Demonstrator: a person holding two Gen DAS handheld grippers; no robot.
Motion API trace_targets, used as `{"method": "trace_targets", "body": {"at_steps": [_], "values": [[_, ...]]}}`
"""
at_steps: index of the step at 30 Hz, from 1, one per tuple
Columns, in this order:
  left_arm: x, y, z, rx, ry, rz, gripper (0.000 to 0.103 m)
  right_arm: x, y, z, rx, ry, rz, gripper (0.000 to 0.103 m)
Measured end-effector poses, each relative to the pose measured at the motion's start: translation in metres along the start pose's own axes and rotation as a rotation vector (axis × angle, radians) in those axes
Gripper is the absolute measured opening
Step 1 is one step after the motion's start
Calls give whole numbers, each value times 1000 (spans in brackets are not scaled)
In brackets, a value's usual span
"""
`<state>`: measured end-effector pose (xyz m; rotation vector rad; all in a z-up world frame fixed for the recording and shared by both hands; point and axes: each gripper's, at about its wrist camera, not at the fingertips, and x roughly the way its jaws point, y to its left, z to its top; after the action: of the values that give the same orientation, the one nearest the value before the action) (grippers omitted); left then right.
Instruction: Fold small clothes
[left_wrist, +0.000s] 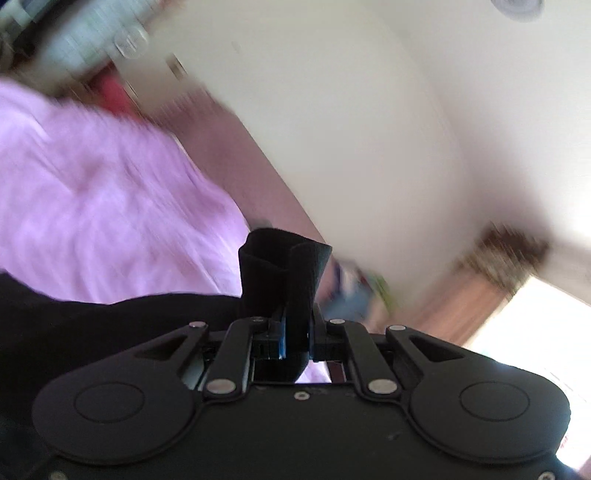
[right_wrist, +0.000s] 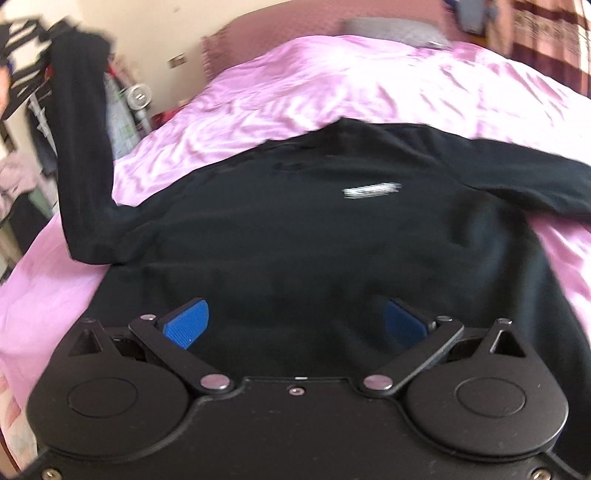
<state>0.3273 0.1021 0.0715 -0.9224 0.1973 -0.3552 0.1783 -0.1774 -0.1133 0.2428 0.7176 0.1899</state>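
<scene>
**A:** Here we go: the black top (right_wrist: 314, 236) lies spread across the pink sheet (right_wrist: 369, 85), chest up, a small white mark near its middle. One sleeve (right_wrist: 81, 147) rises steeply off the top's left shoulder, lifted clear of the sheet.

**B:** And that's the left gripper (left_wrist: 291, 325) doing it. In its own view the jaws are pinched tight on the cuff, black cloth bunched up between them, the rest trailing down toward the top.

**A:** The right gripper (right_wrist: 295, 325)?

**B:** Spread wide, blue pads (right_wrist: 186, 325) well apart, nothing between them, hovering over the top's lower hem.

**A:** So I'd call this the sleeve fold, first stage.

**B:** Agreed. Next, I reckon, carry that cuff across the top's chest and lay the sleeve flat along the body without dragging the shoulder. The right one could pin the body near the hem. Everything's blurred, so exact contact there I can't call.
</scene>
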Motion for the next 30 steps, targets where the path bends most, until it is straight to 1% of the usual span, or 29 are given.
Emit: {"method": "trace_targets", "body": {"at_steps": [3,4,5,6,7,8,9,10,12,13,14,16,17,19,20,22,23,24,26,27,29,30], "values": [[50,-22,-82,-10,152,-30,8,-6,-28,-4,48,11,-34,103],[68,-22,-101,-25,207,-50,9,-8,-38,-5,61,15,-50,103],[82,-22,-124,-50,271,-64,13,-9,-44,-6,70,16,-62,103],[94,-20,-145,-86,342,-71,24,-11,-50,-6,78,20,-77,103],[102,-19,-164,-119,402,-81,28,-12,-57,-7,84,23,-88,103],[104,-24,-185,-141,433,-91,28,-12,-62,-7,88,23,-97,103],[102,-24,-194,-143,444,-103,31,-13,-66,-7,94,22,-108,103],[96,-26,-197,-121,442,-105,31,-14,-71,-6,100,14,-116,103],[84,-22,-183,-60,423,-94,35,-16,-80,-3,123,-11,-112,103],[74,-15,-170,-35,406,-77,37,-18,-86,0,144,-30,-96,103],[64,6,-145,-16,392,-53,43,-18,-92,3,167,-45,-72,103],[49,35,-116,47,366,28,45,-15,-109,14,254,-63,-11,103],[40,50,-107,84,362,83,45,-14,-120,19,309,-73,23,103],[24,81,-92,149,362,193,46,-12,-145,28,447,-102,103,103],[15,99,-91,161,361,245,46,-11,-154,32,498,-121,136,101],[0,137,-90,124,365,324,47,-5,-169,39,583,-136,159,97],[-6,156,-89,92,362,358,46,-1,-173,41,608,-142,163,90],[-13,170,-89,63,351,387,46,4,-176,44,619,-143,152,86],[-21,193,-91,19,325,413,46,19,-178,51,630,-127,109,84],[-25,199,-91,11,312,422,46,26,-177,54,637,-113,90,82],[-31,206,-87,0,287,433,47,40,-176,57,644,-86,65,81],[-31,208,-85,-4,280,439,47,48,-175,58,657,-71,52,76]]}}
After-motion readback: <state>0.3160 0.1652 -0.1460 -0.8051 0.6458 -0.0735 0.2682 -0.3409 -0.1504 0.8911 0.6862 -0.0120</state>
